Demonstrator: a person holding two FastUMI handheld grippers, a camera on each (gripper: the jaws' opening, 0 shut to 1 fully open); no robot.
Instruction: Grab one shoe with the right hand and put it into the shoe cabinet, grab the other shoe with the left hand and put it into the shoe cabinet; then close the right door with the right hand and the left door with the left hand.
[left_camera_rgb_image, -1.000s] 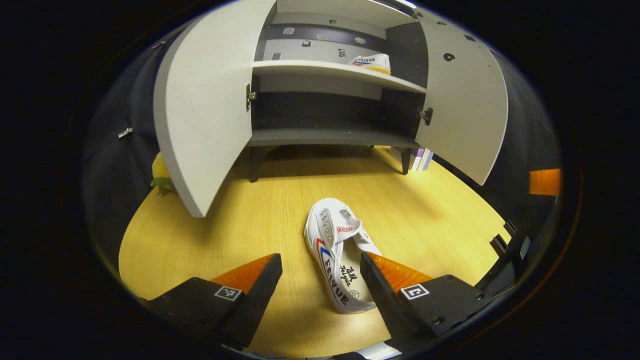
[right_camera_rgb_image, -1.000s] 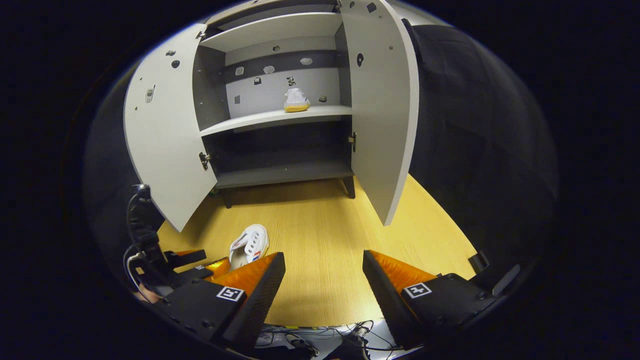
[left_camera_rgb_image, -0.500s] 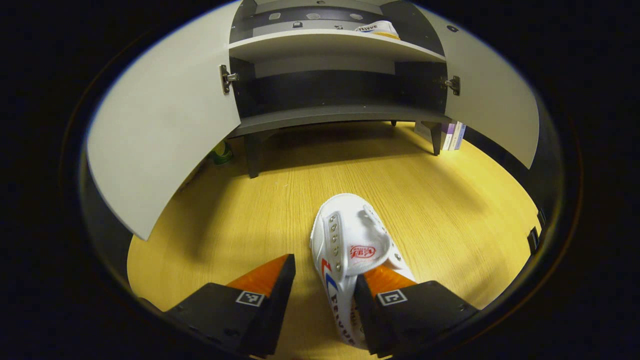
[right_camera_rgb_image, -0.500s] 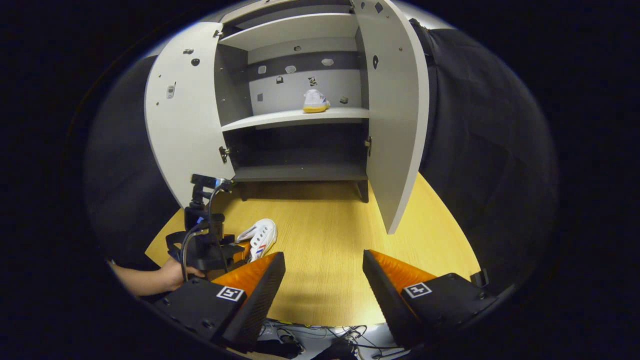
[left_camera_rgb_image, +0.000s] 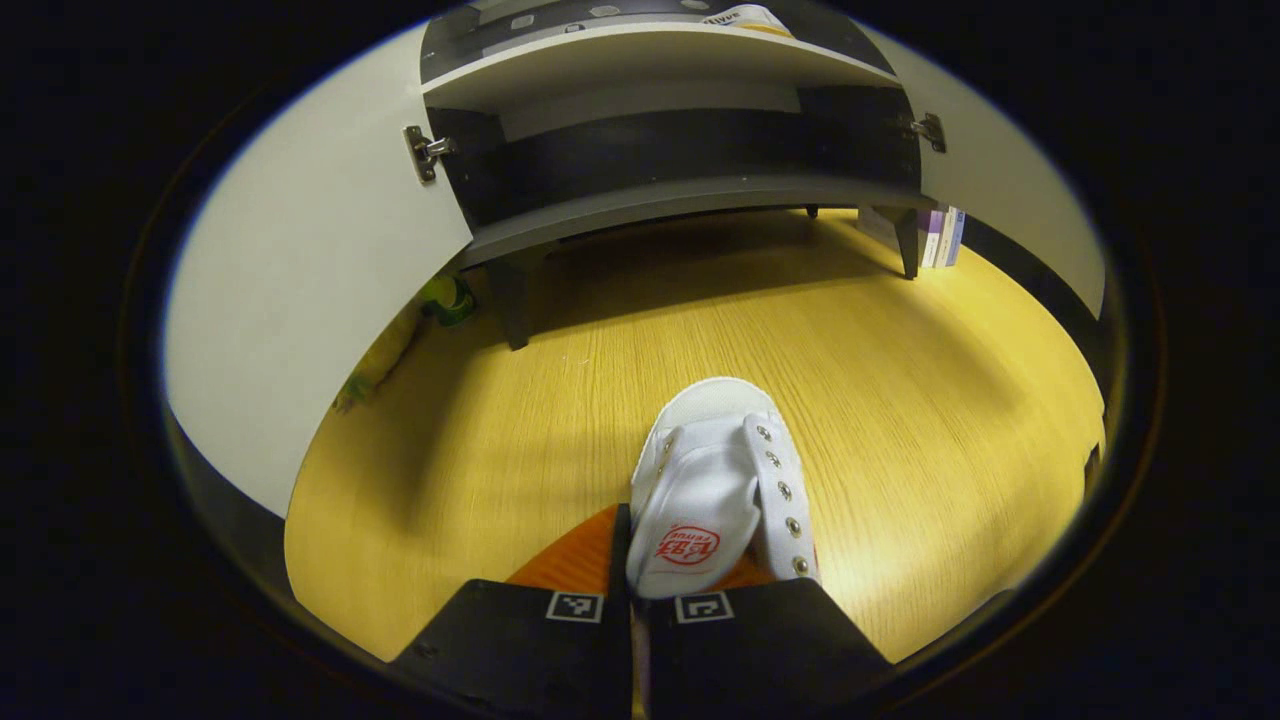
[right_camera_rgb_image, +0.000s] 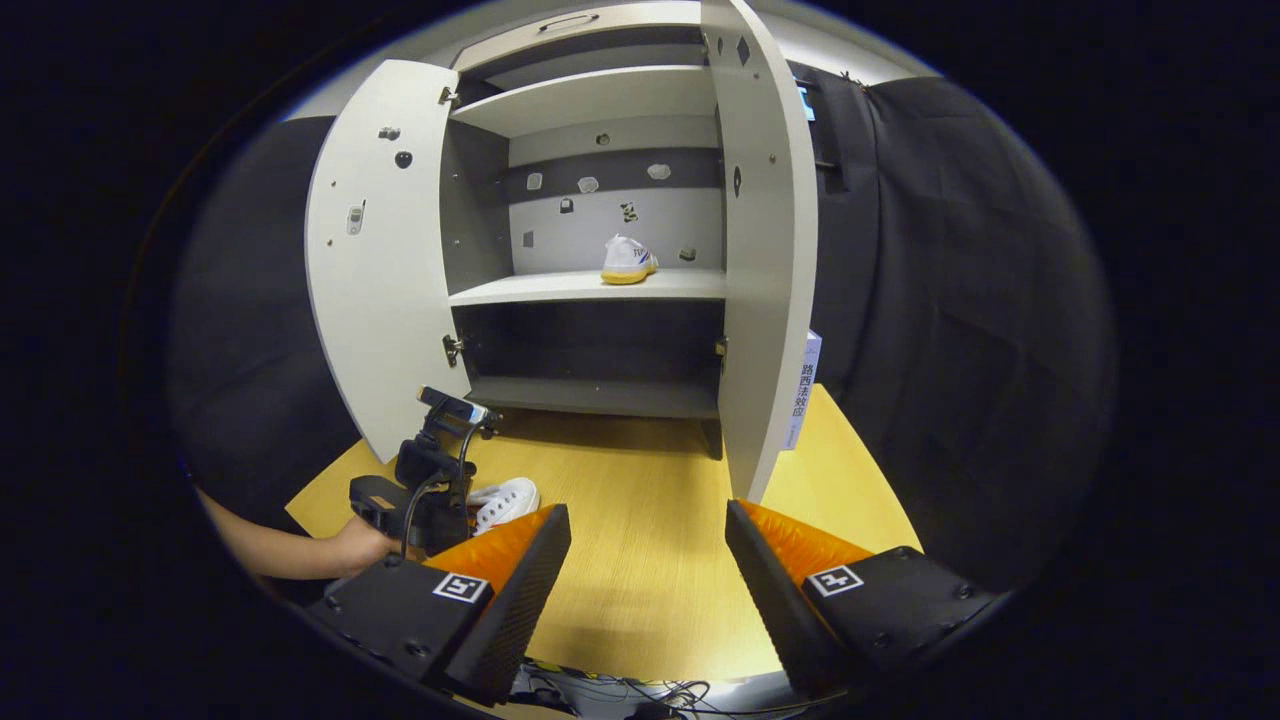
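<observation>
Your left hand-held gripper (left_camera_rgb_image: 632, 610) is clenched on the heel end of the white shoe (left_camera_rgb_image: 715, 480), its fingers closed against the collar and tongue, so the toe points straight ahead at the shoe cabinet (left_camera_rgb_image: 660, 195); that grip looks chosen so you can slide the shoe in toe first. The shoe lies on the wooden desk (left_camera_rgb_image: 900, 400), near its front edge and well apart from the cabinet at the back edge. Its tongue carries a red logo, too small to read. Your right hand-held gripper (right_camera_rgb_image: 648, 560) hangs released, jaws wide and holding nothing, back at the front edge, likely kept clear until door time. The other shoe (right_camera_rgb_image: 627, 260) already sits on the middle shelf (right_camera_rgb_image: 560, 288), toward its right. Both doors stand open, leaving the way in free. A book (right_camera_rgb_image: 802, 390) with printed characters down its spine leans just behind the right door (right_camera_rgb_image: 760, 260).
</observation>
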